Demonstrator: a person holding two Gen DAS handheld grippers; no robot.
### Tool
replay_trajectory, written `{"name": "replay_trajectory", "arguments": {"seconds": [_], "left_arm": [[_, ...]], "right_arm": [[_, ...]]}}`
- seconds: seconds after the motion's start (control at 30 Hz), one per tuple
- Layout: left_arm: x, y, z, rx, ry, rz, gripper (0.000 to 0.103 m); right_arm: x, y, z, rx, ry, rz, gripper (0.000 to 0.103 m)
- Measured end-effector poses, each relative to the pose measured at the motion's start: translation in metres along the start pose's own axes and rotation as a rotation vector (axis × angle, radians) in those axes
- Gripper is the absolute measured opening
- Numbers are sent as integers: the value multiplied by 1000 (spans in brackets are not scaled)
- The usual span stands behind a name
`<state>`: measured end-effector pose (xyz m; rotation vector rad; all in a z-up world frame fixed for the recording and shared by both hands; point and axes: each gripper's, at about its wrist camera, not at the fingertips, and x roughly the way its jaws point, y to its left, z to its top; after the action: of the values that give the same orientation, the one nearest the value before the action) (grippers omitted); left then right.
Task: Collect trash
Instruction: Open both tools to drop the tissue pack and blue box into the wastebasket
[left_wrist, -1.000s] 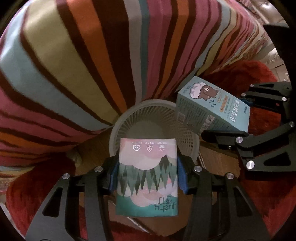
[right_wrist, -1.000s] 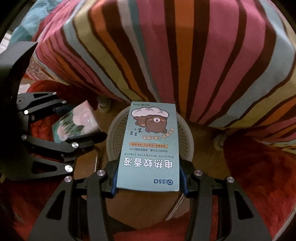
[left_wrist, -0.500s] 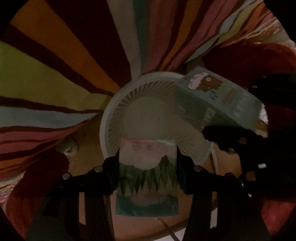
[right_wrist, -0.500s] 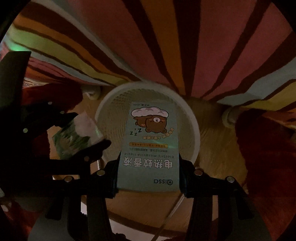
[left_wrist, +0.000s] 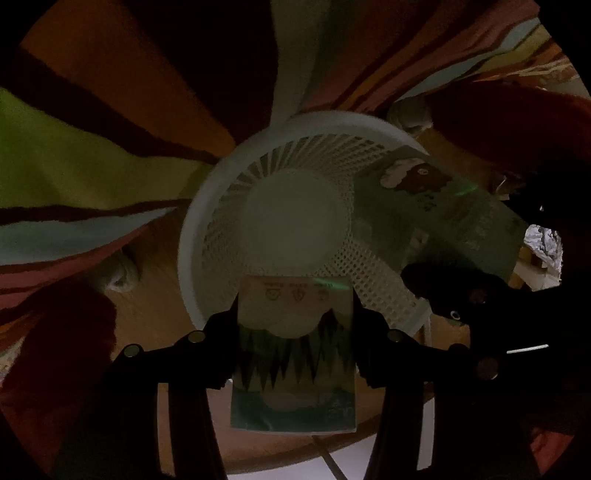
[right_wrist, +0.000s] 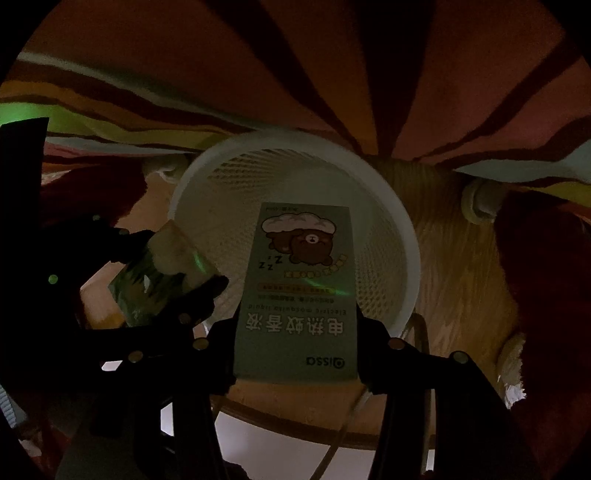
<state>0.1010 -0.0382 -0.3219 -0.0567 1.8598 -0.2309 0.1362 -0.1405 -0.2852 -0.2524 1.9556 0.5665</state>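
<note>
A white mesh waste basket (left_wrist: 207, 229) (right_wrist: 402, 243) stands on the wooden floor, its mouth facing both cameras. My left gripper (left_wrist: 293, 332) is shut on a small box with a green forest pattern (left_wrist: 295, 354), held at the basket's near rim. My right gripper (right_wrist: 297, 332) is shut on a pale blue bear box (right_wrist: 299, 295), whose far end reaches over the basket's mouth. The bear box also shows at the right of the left wrist view (left_wrist: 436, 214). The forest box and left gripper show at the left of the right wrist view (right_wrist: 159, 277). The scene is dim.
A striped blanket (left_wrist: 110, 110) (right_wrist: 295, 74) hangs close above and behind the basket. A red shaggy rug (right_wrist: 546, 295) lies to the right and another part (left_wrist: 55, 350) to the left. Cables (right_wrist: 421, 332) run over the floor near the basket.
Both grippers have moved forward and down with their boxes, closer to the basket's mouth. The basket fills more of each view and the light has dimmed.
</note>
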Motion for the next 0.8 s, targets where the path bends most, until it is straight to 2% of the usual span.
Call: {"name": "replay_trajectory", "arguments": {"seconds": [0.03,0.1,0.13,0.17,0.2,0.37,0.63,0.8], "left_arm": [[5,5,-3,-5,5,-5,53],[10,10,-4,-19,13,4,68],[12,12,-4,-32,23,16,86],[14,14,-4,-38,24,-1,89],[15,13,-4,-41,25,-17,89],[14,11,-3,-34,-2,-39,89],[-1,15,-9,-57,-55,-21,89],[-19,4,-19,-11,-100,11,89]], "right_arm": [[1,-1,1,4,5,2,48],[2,-4,3,22,4,2,50],[1,-6,3,38,-2,2,62],[0,-8,4,52,-11,-3,70],[-1,-10,4,60,-13,-9,78],[-3,-15,3,77,-23,-4,78],[-13,-13,-2,89,-71,-11,78],[-31,-12,-14,77,-111,4,78]]}}
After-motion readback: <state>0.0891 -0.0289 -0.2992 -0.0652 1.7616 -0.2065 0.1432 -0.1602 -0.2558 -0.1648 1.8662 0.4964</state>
